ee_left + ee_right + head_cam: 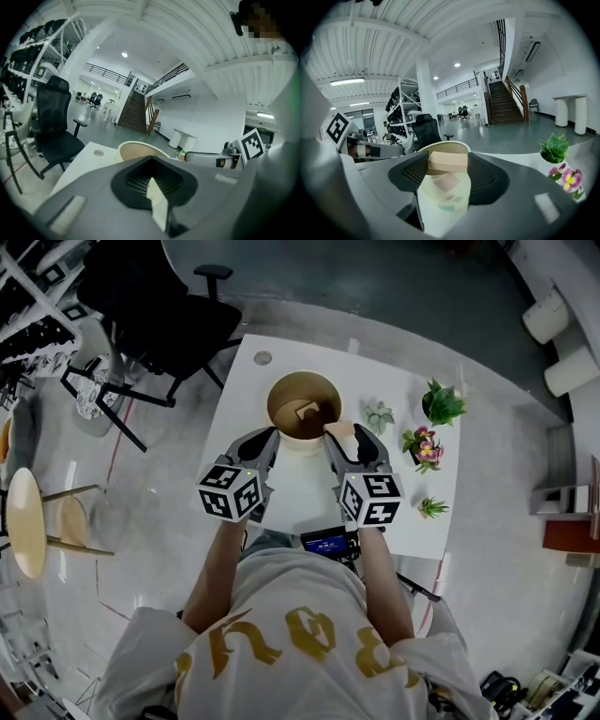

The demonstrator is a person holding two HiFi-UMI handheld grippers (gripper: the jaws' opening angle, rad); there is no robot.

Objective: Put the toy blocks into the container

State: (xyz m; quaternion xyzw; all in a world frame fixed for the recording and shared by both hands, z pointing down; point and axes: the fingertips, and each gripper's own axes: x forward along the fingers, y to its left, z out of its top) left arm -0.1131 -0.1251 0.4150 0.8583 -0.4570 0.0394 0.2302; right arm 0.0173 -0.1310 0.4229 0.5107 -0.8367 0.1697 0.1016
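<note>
With the right gripper [347,437], pinching a tan toy block [448,162] flat between the two pads, right at the near rim of the container [289,388]. With the left gripper [260,442], holding nothing: jaws drawn together and empty, hovering close to that same rim on its left side. Looks like the carry-and-drop step, near its end, with the load raised to the mouth but not yet let go. Calls next for a short push forward, until well over the opening rather than over the rim, then for parting the right jaws. Worth staying off the wall in doing so, to avoid nudging or tipping the container. No job in sight for the left, other than perhaps steadying the container.

Counting outward from there:
- Two grippers.
- Two blocks in sight: the one in the grip, and a second block [307,412] of the same pale tan lying inside on the bottom.
- One container, round and tan, standing on the white table [292,482].
- No loose block to be seen anywhere on the tabletop, so probably the last of them, judging by that alone.
- Four small potted plants [442,404] further right on the table, well apart from the work.
- One dark device [328,542] with a lit screen at the near edge.
- One black office chair [159,296] off the table, to the left.
</note>
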